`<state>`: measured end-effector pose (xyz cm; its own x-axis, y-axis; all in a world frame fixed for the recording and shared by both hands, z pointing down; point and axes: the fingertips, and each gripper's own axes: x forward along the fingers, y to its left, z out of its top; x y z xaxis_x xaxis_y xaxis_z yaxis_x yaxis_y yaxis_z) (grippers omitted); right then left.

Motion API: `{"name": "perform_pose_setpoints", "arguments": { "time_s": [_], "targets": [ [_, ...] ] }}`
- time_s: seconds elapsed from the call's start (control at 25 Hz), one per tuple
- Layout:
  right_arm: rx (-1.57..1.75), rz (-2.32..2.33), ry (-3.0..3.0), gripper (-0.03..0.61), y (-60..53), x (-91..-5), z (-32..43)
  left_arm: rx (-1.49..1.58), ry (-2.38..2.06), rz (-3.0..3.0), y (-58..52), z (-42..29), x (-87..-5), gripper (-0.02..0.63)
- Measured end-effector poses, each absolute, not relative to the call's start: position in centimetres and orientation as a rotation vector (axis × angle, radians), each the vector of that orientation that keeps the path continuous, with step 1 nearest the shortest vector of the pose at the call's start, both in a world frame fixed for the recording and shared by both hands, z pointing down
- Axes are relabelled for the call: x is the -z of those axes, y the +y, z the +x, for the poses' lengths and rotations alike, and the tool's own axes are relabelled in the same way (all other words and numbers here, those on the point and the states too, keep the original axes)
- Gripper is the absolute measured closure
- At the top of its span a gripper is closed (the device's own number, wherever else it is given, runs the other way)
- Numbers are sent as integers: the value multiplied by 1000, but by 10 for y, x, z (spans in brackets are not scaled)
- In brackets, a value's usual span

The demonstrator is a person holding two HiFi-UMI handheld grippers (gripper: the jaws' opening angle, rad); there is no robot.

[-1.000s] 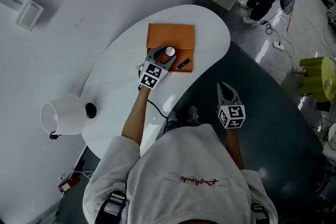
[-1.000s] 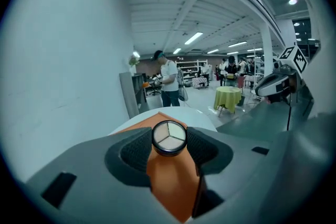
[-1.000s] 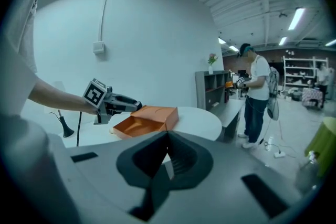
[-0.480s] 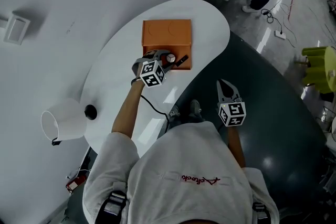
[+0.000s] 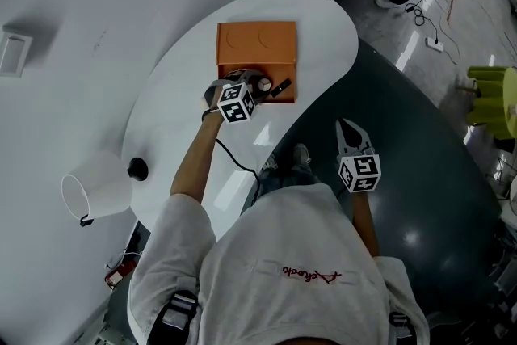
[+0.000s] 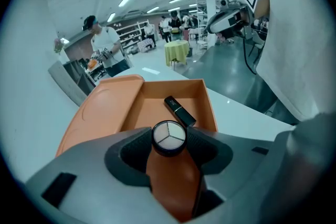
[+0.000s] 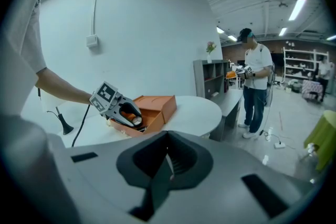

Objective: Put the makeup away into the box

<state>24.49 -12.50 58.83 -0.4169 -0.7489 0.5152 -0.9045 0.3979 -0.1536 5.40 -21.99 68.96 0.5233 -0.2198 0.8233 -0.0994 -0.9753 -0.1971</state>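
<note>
An orange box (image 5: 257,42) lies open on the white table (image 5: 178,109), lid flipped back. Inside it rests a black lipstick (image 6: 179,110), also visible as the lipstick (image 5: 280,87) in the head view. My left gripper (image 5: 257,83) hangs over the box's near part, shut on a round compact (image 6: 169,138) with a pale three-part face. From the right gripper view the left gripper (image 7: 131,115) shows over the box (image 7: 155,106). My right gripper (image 5: 349,138) stays off the table over the dark floor, jaws together with nothing between them.
A white lamp (image 5: 95,183) with a black base (image 5: 136,169) stands at the table's near left end. A person (image 7: 255,84) stands beyond the table by a grey shelf (image 7: 211,78). A yellow-green stool (image 5: 494,97) sits at the right.
My left gripper has carried the compact slightly forward over the open box. The head view has shifted a little. The right gripper has barely moved.
</note>
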Motion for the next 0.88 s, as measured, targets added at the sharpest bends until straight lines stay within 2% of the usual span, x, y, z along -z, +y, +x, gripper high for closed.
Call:
{"name": "perform_pose_setpoints", "arguments": {
  "time_s": [0.4,0.88],
  "targets": [
    [-610,1428,-2280,558,-127,-596,244,1560,263,-2790,-224,50,-708,414],
    [-596,1415,-2299,558,-122,-593,241,1481,370,-2706,-227,46,-690,411]
  ]
}}
